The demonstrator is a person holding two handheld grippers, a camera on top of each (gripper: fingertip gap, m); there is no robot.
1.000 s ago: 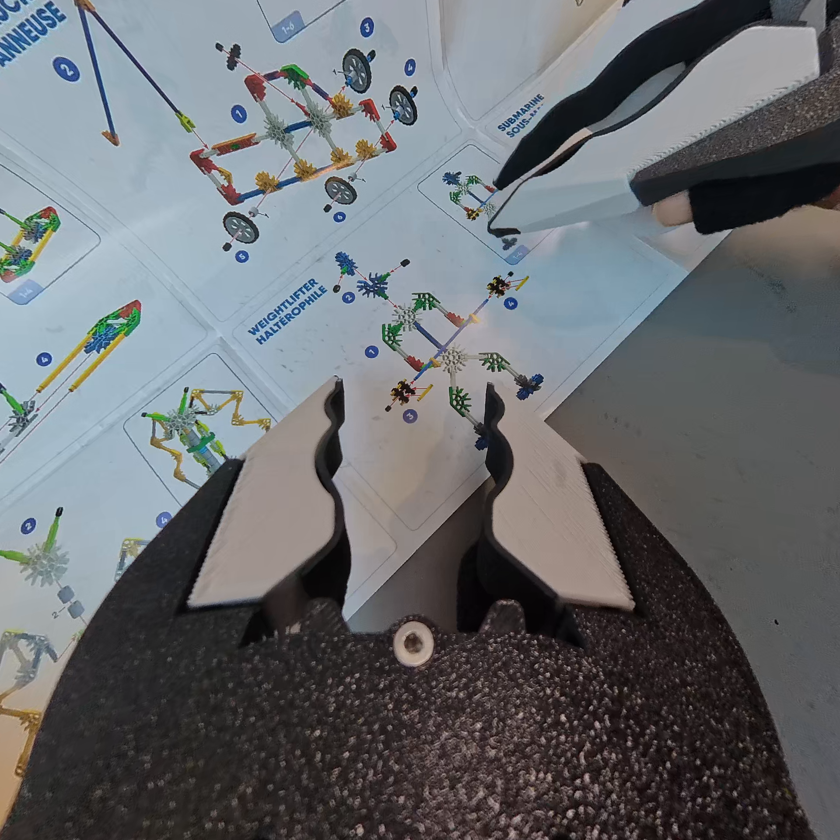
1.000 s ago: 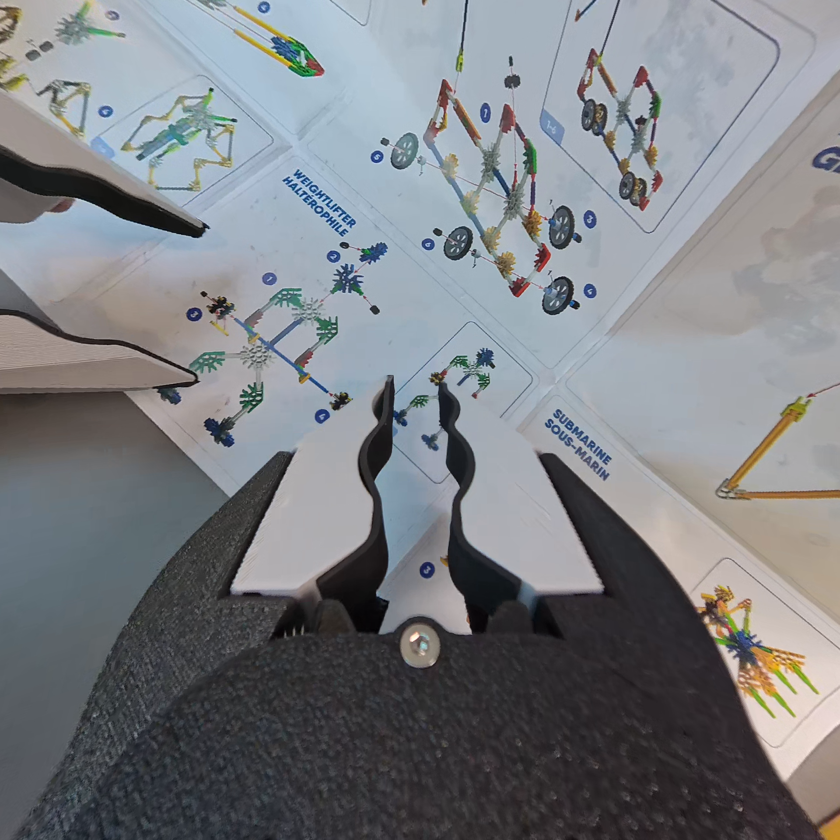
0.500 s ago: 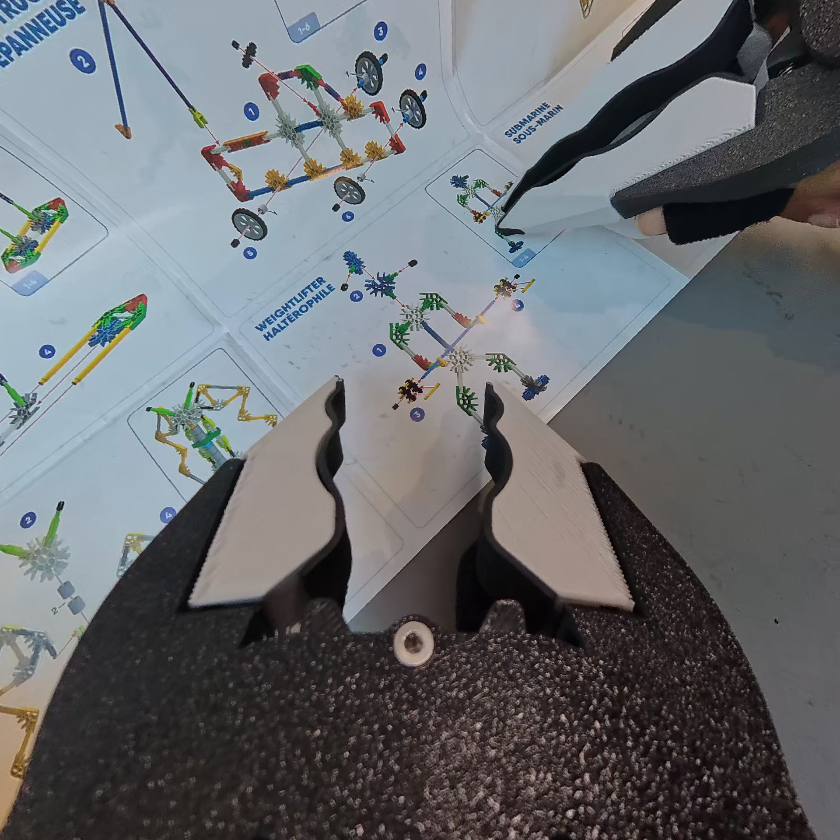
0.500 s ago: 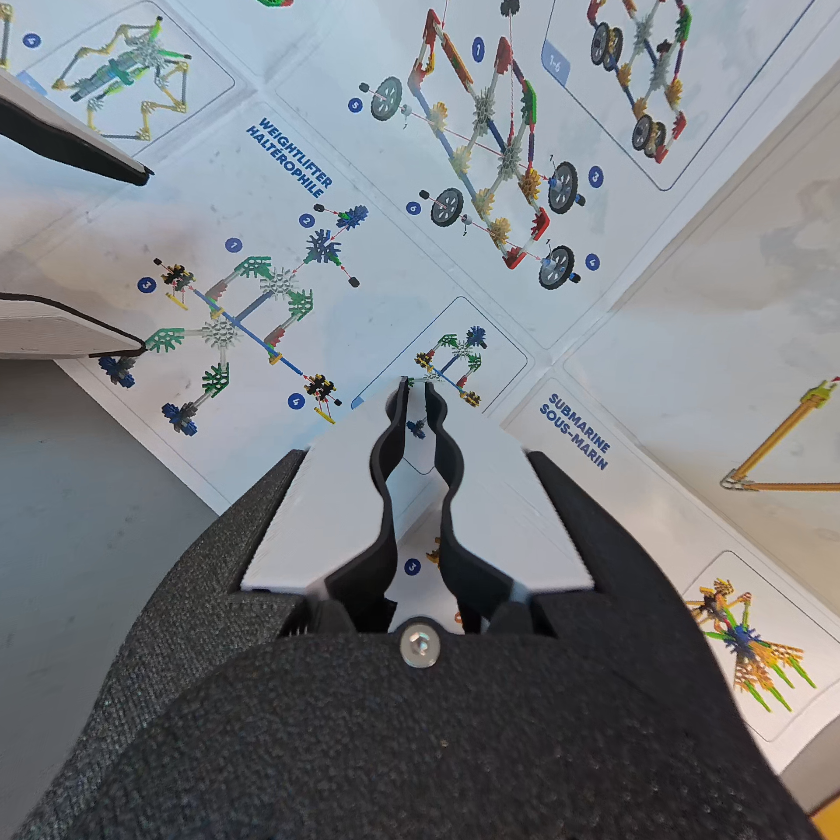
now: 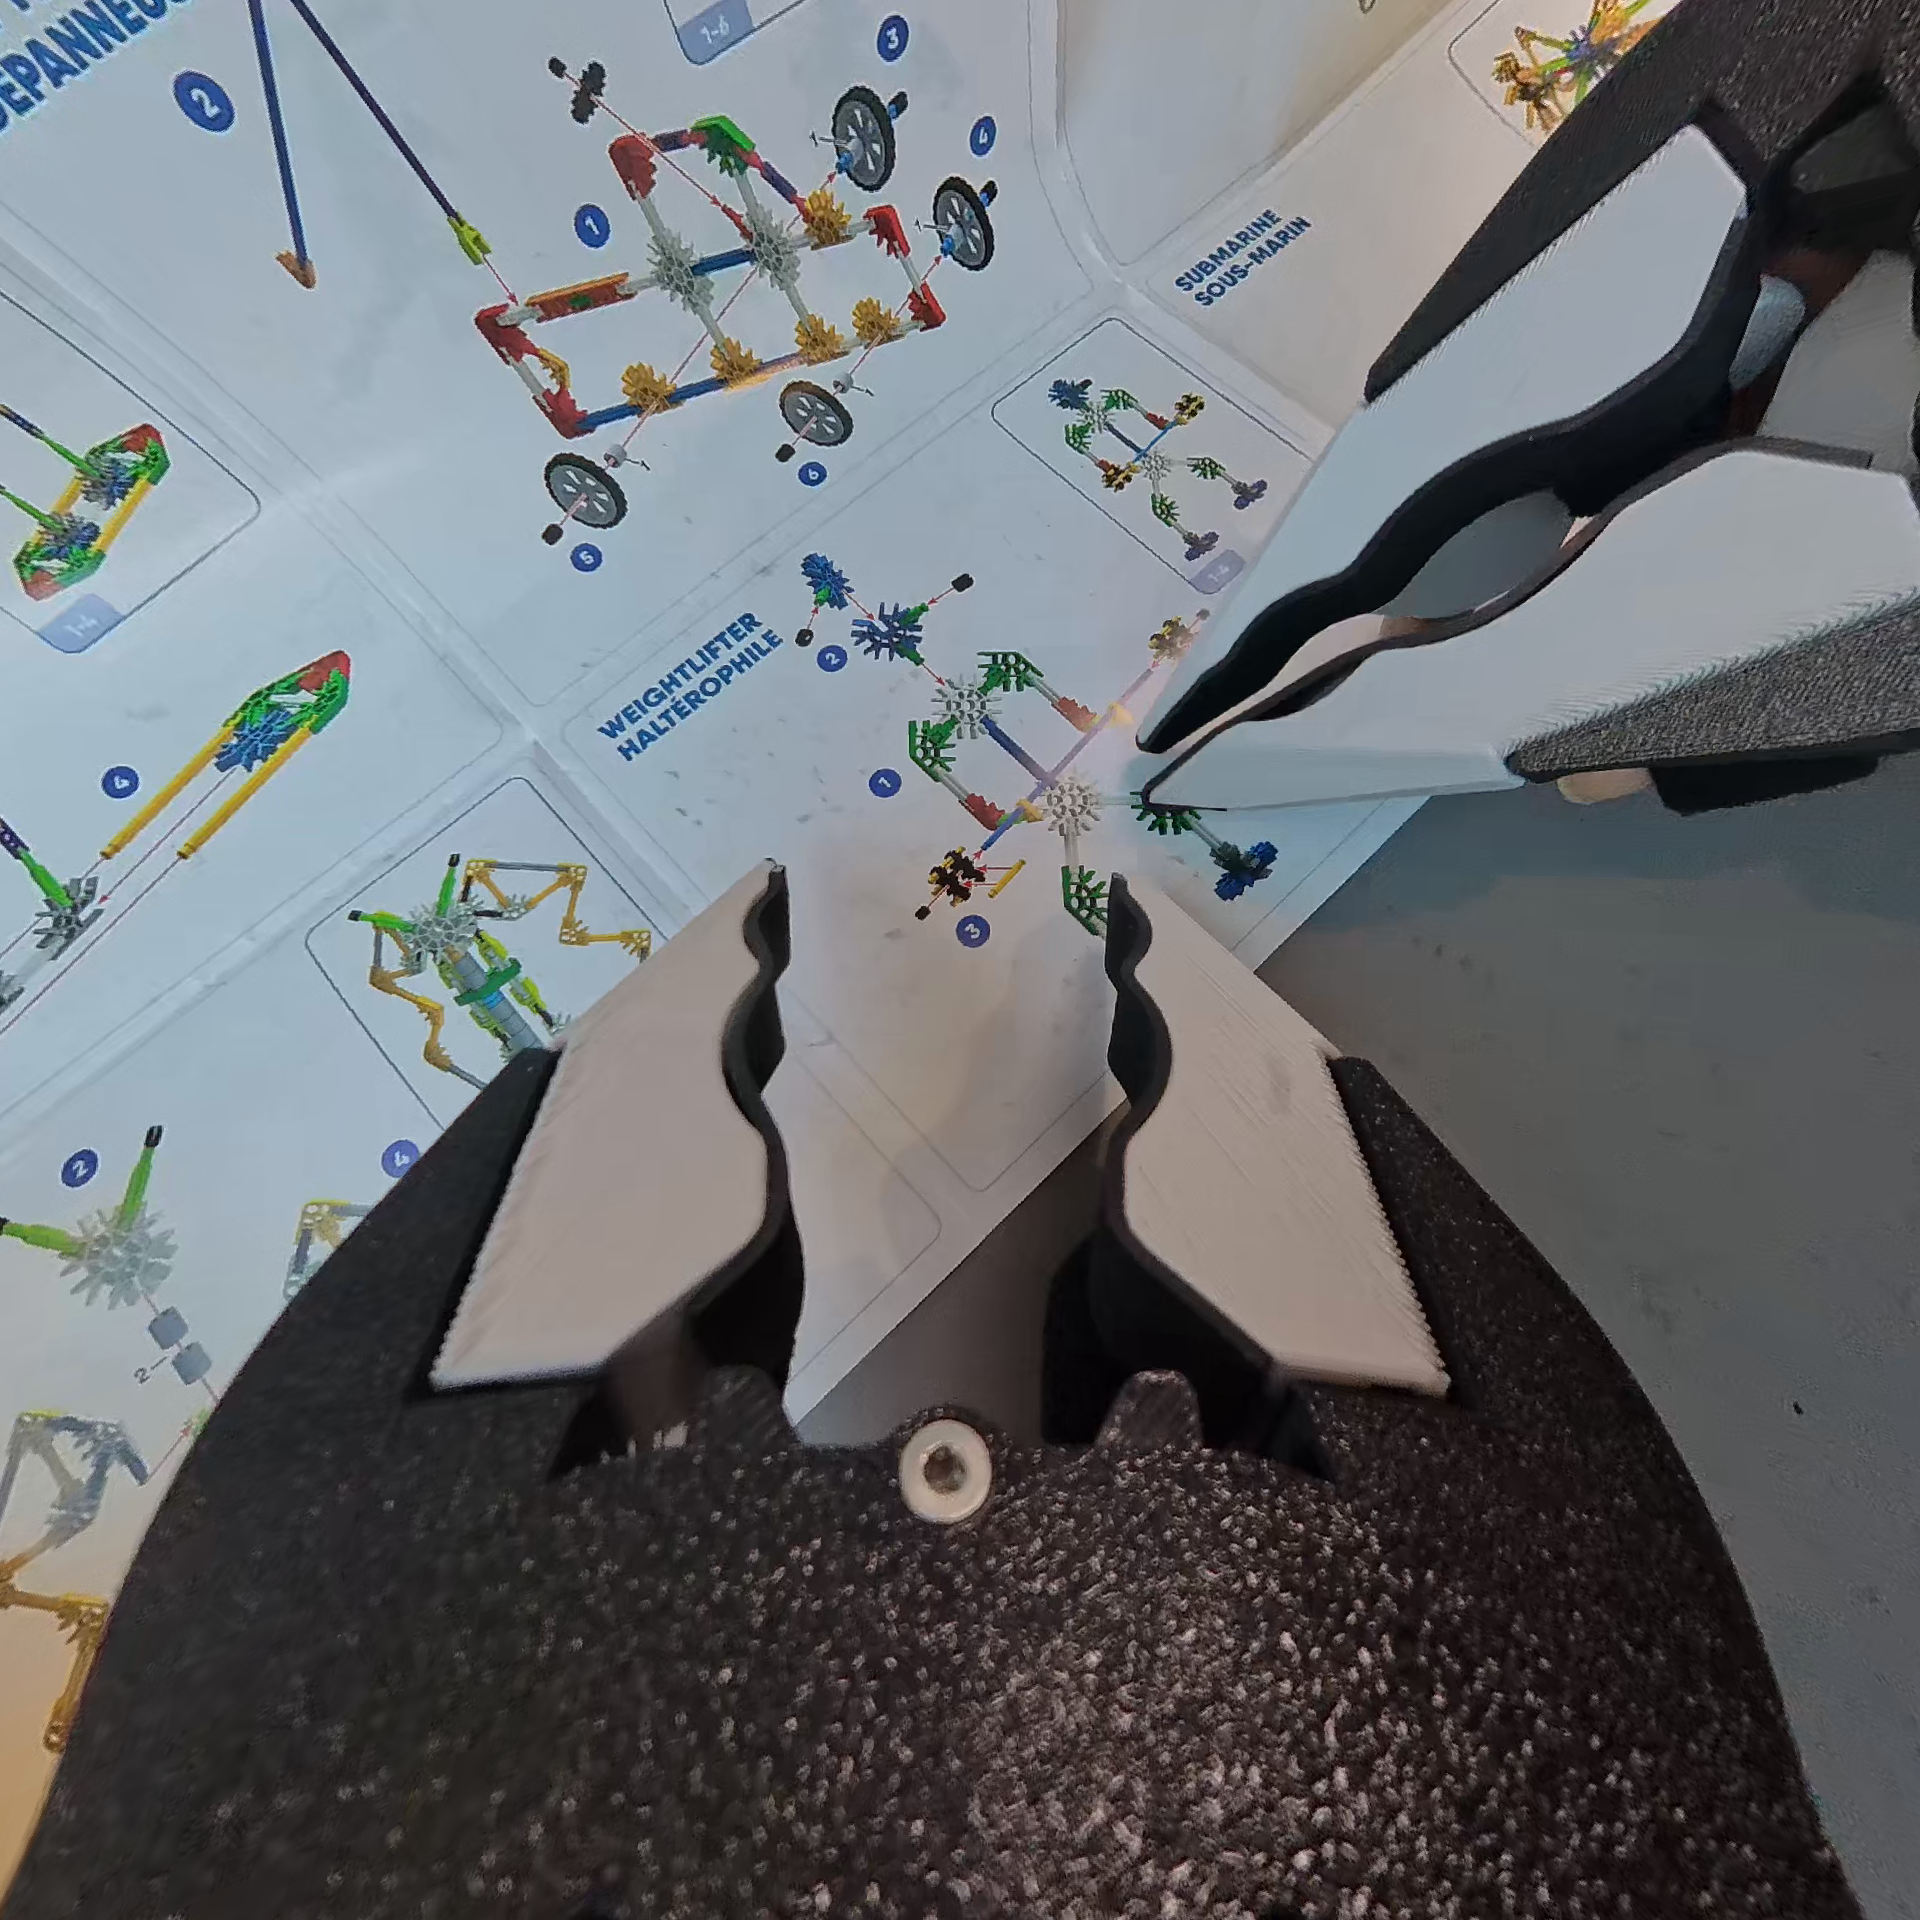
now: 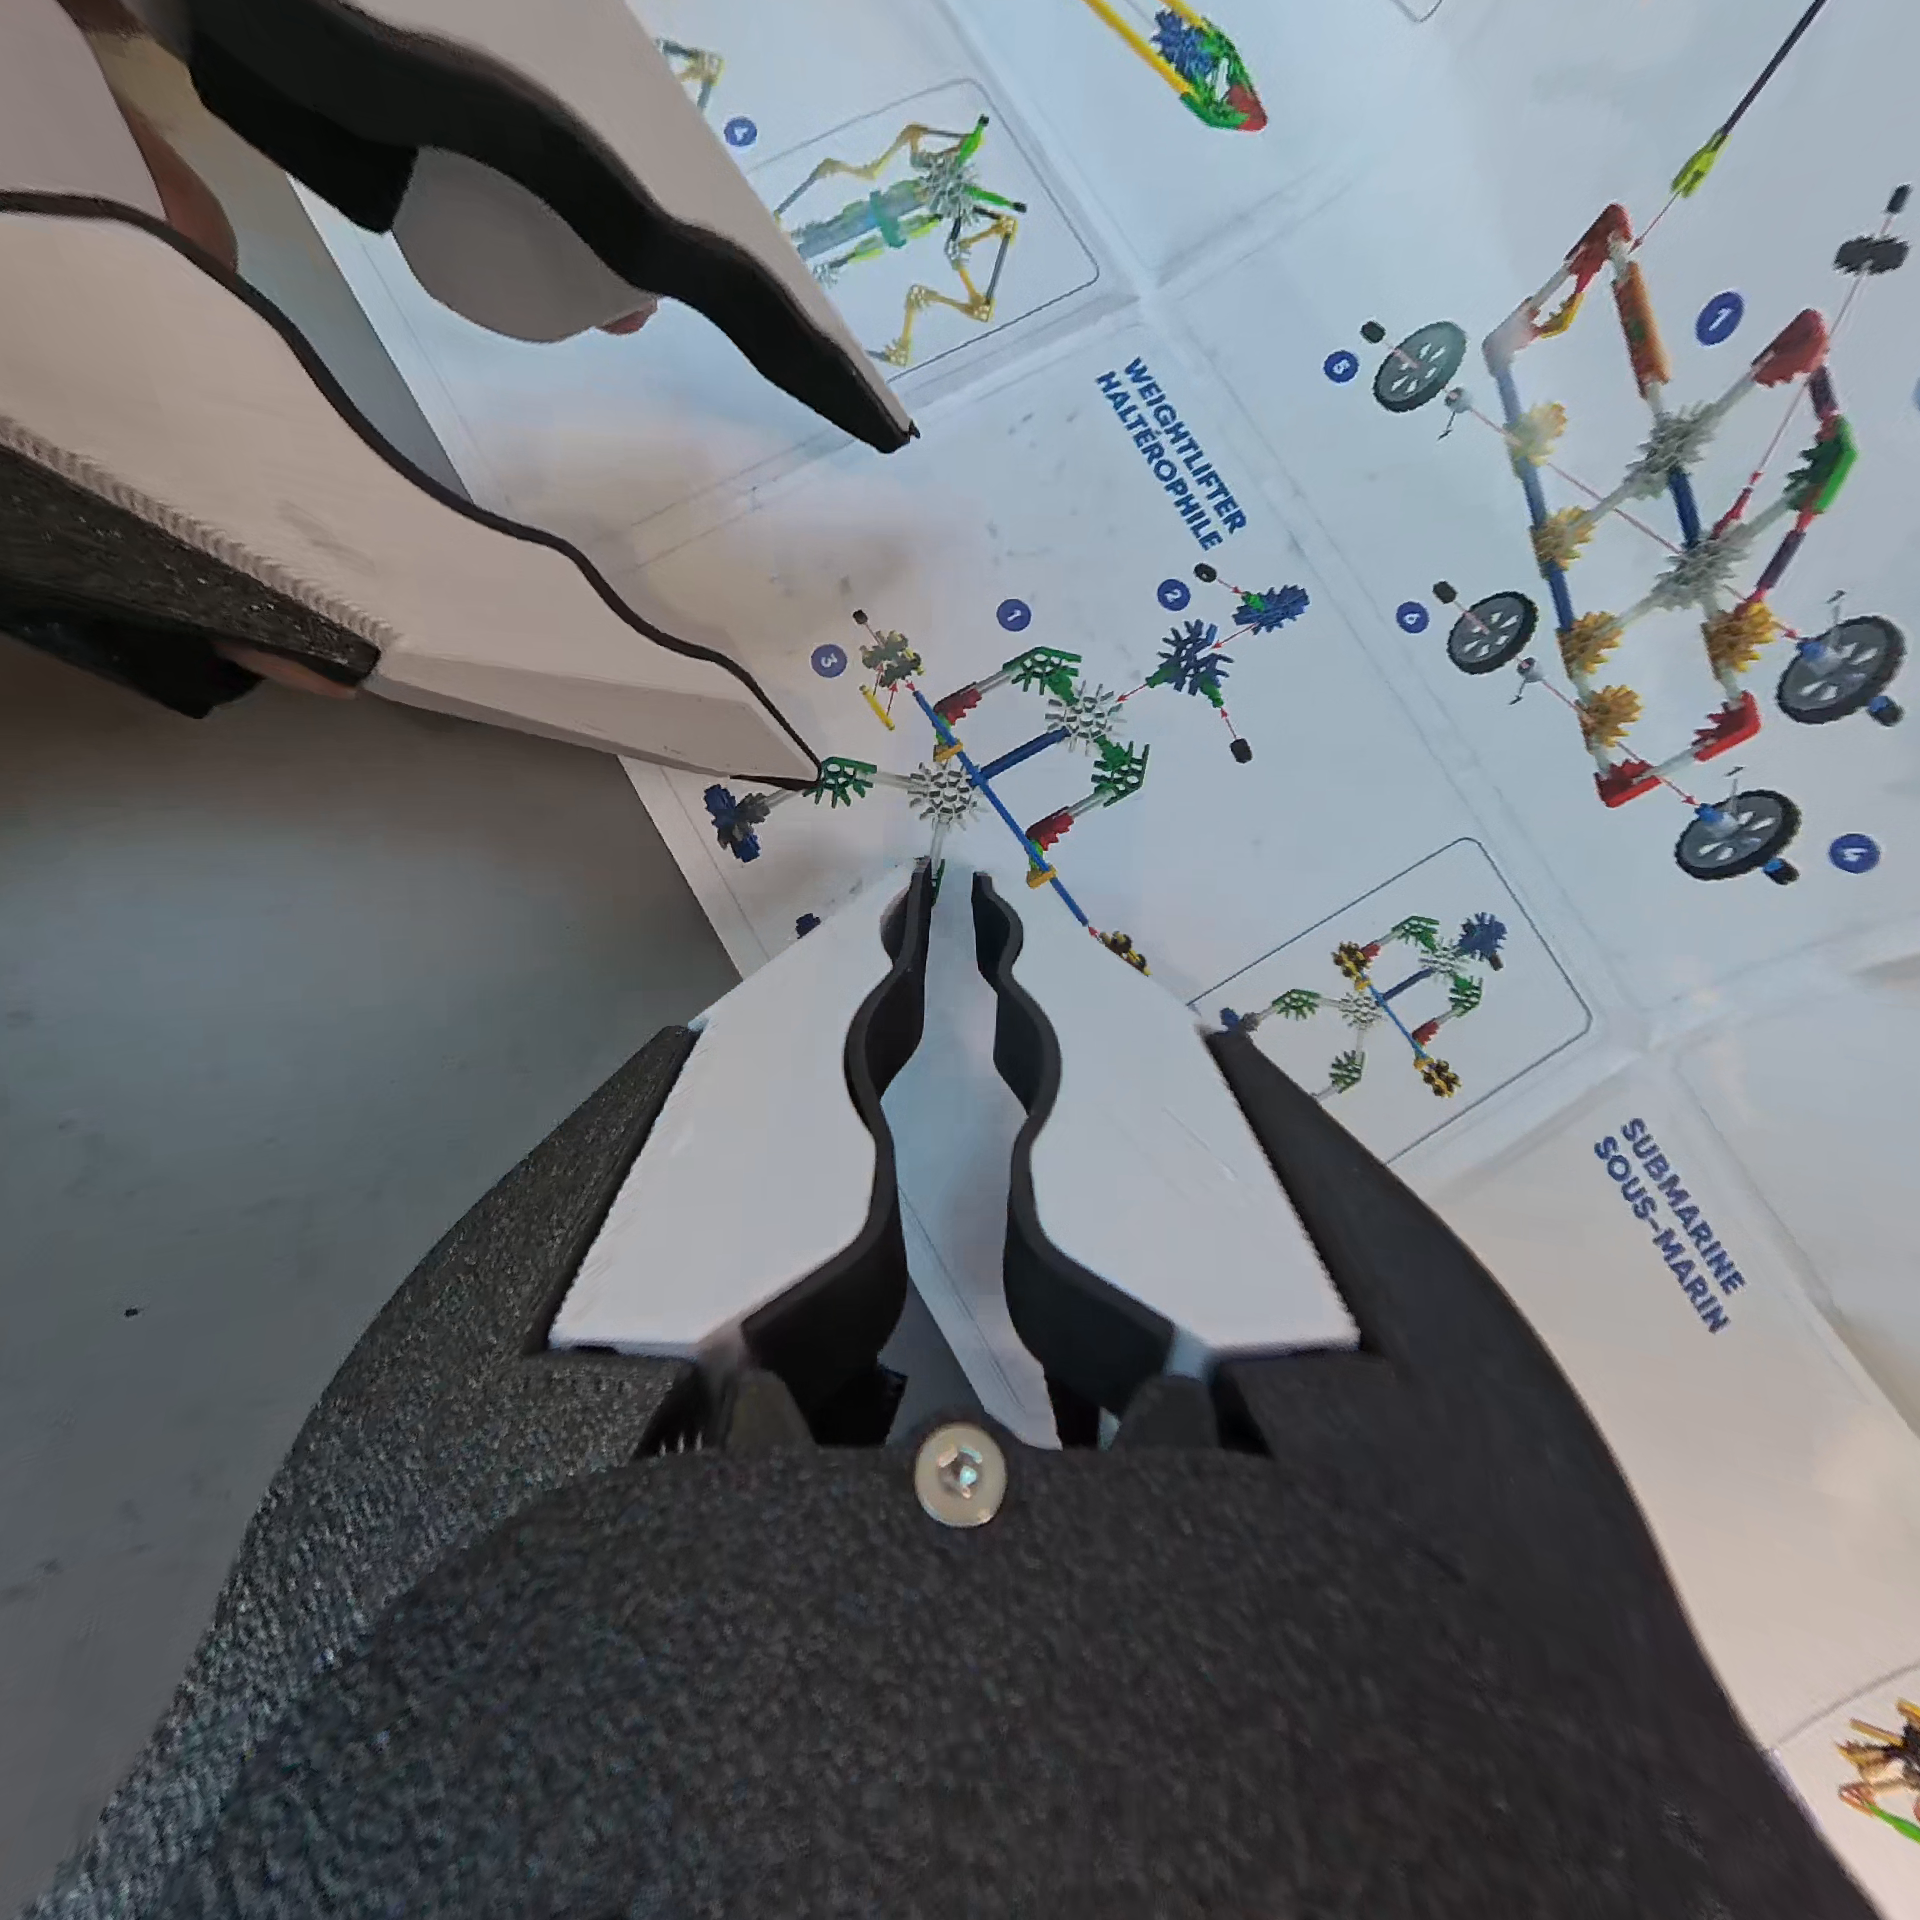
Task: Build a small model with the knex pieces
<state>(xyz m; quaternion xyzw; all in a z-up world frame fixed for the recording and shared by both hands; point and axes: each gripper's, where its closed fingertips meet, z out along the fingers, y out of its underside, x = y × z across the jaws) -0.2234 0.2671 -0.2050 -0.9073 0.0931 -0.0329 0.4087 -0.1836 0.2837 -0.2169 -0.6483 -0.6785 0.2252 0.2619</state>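
Near the edge of a grey table (image 5: 1621,1195) lies a large printed sheet (image 5: 416,644), white with coloured drawings of rod-and-connector toy builds in rounded panels; one of its edges runs slantwise across the table, with bare grey surface beside it. Both grippers hang over the strip of sheet along that edge, at a drawing of a small figure (image 5: 1029,769) made of green, blue and grey pieces.

From the left wrist view, the left gripper (image 5: 940,883) has its jaws set wide apart and nothing lies between them. Its right finger crosses the sheet's edge, so the tip is over paper and the base over table; the left finger is wholly over paper. Whether the tips touch the sheet I cannot tell.

From the right wrist view, the right gripper (image 6: 948,871) is narrowed to a thin slit at the tips, with a sliver of white paper showing through the gap; it grips nothing that can be seen. Its tips point at the lower end of the figure drawing (image 6: 997,748), just in from the sheet's edge. In the left view the right gripper (image 5: 1143,764) comes in from the upper right, close to the left one, tips apart from it.

Farther in on the sheet sits a drawing of a wheeled frame (image 5: 748,291).
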